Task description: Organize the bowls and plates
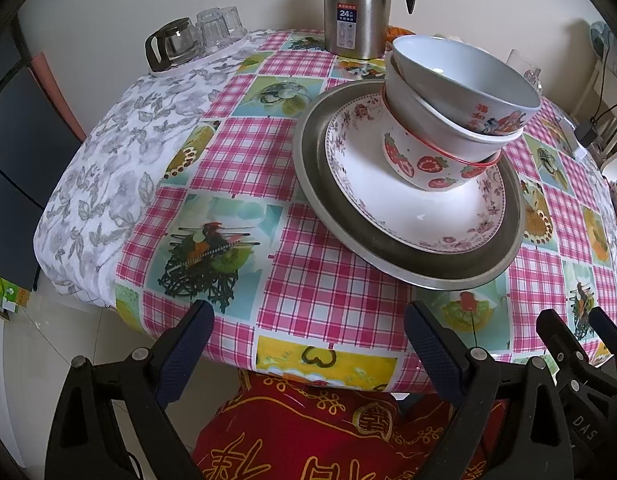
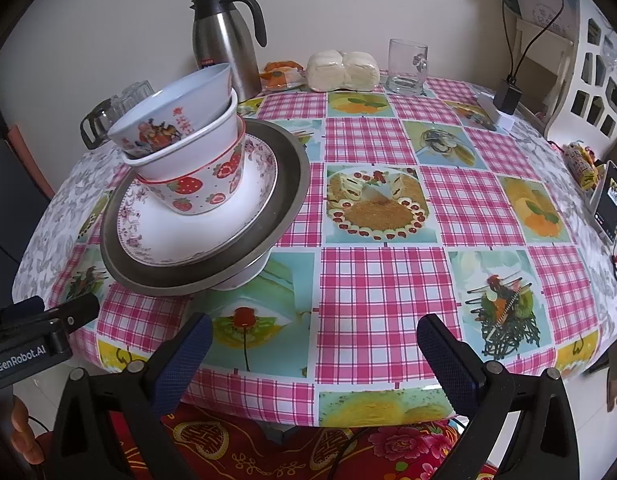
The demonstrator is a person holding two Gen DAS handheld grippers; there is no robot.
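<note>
One stack stands on the table: a grey metal plate (image 1: 488, 256) (image 2: 284, 184), a floral white plate (image 1: 408, 200) (image 2: 180, 228) on it, then a strawberry bowl (image 1: 424, 164) (image 2: 204, 188), a plain white bowl (image 1: 440, 128) (image 2: 188, 152) and a light blue bowl (image 1: 460, 76) (image 2: 176, 108) nested on top. In the right wrist view something white props the metal plate, so the stack tilts. My left gripper (image 1: 308, 332) hangs open at the near table edge, left of the stack. My right gripper (image 2: 314, 344) is open too, right of the stack, nothing between its fingers.
A steel thermos jug (image 1: 356, 8) (image 2: 224, 40) stands behind the stack. A glass pot (image 1: 172, 44) and upturned glasses sit at the far left. A glass mug (image 2: 406, 66), wrapped buns (image 2: 342, 70), a phone (image 2: 608, 200) and a white chair (image 2: 588, 64) lie to the right.
</note>
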